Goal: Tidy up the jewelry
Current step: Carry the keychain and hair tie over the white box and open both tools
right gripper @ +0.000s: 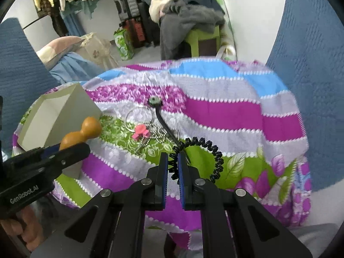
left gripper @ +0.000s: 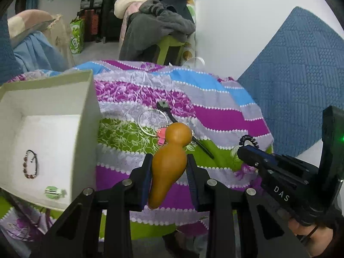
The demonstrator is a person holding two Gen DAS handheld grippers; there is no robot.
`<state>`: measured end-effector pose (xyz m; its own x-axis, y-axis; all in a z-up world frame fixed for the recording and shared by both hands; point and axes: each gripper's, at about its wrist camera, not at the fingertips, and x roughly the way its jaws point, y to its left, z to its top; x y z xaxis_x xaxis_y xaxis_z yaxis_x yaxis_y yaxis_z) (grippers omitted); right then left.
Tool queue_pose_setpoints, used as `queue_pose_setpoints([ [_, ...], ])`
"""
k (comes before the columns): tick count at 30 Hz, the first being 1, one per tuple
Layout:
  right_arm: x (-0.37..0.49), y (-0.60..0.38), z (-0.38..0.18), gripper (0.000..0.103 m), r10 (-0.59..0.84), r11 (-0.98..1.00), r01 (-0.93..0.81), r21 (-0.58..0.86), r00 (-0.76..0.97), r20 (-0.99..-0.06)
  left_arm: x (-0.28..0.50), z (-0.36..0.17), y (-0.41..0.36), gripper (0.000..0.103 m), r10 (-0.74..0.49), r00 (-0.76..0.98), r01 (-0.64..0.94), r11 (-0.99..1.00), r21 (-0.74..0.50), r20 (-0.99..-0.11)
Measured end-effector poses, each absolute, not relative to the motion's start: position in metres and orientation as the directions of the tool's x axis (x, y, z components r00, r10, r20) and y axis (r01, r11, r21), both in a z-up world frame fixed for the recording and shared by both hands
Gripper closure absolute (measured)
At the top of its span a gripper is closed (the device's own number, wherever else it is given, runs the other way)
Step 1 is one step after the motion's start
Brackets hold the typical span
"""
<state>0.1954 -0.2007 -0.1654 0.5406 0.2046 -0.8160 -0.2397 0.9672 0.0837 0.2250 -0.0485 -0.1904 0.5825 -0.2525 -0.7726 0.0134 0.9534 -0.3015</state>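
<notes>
My left gripper (left gripper: 168, 161) is shut on an orange gourd-shaped ornament (left gripper: 171, 157), held above the striped cloth; in the right wrist view the ornament (right gripper: 82, 134) shows in front of the box. My right gripper (right gripper: 171, 161) is shut on a black coiled band (right gripper: 211, 152), whose loop hangs to the right of the fingers. The white cardboard box (left gripper: 86, 111) stands at the left and holds a beaded bracelet (left gripper: 31, 167) and a green clip (left gripper: 53, 191). On the cloth lie a silver bangle (left gripper: 150, 121), a pink charm (right gripper: 140, 131), a ball chain (right gripper: 160, 132) and a black cord with a green pendant (right gripper: 155, 101).
The striped purple, green and blue cloth (right gripper: 225, 116) covers a small table whose far and right edges drop off. A blue quilted cover (left gripper: 301, 81) lies to the right. A green stool piled with clothes (left gripper: 163, 28) stands beyond, with bags and luggage (right gripper: 129, 30) behind.
</notes>
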Motion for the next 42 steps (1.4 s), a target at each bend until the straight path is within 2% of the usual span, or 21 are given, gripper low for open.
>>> queue_pose_setpoints([
  [7,0.187,-0.191,-0.13,0.096,0.202,0.97,-0.229,0.08,0.585,-0.785,0.218,-0.147,-0.031,0.073,-0.254,0.626,0.024,0.951,-0.307,-0.738],
  [26,0.19,-0.139,0.004,0.096,0.181,0.979,-0.199,0.04,0.767,-0.616,0.202,-0.018,0.058,0.073,-0.17,0.766,0.023,0.971,-0.237,-0.621],
  [32,0.191,-0.102,0.021,0.096,0.201,0.973,-0.227,0.03,0.784,-0.588,0.194,-0.003,0.094,0.073,-0.148,0.782,0.003,0.972,-0.233,-0.606],
  [42,0.196,-0.054,0.011,0.096,0.204,0.973,-0.228,0.035,0.78,-0.591,0.186,-0.009,0.146,0.073,-0.129,0.782,-0.014,0.974,-0.224,-0.61],
])
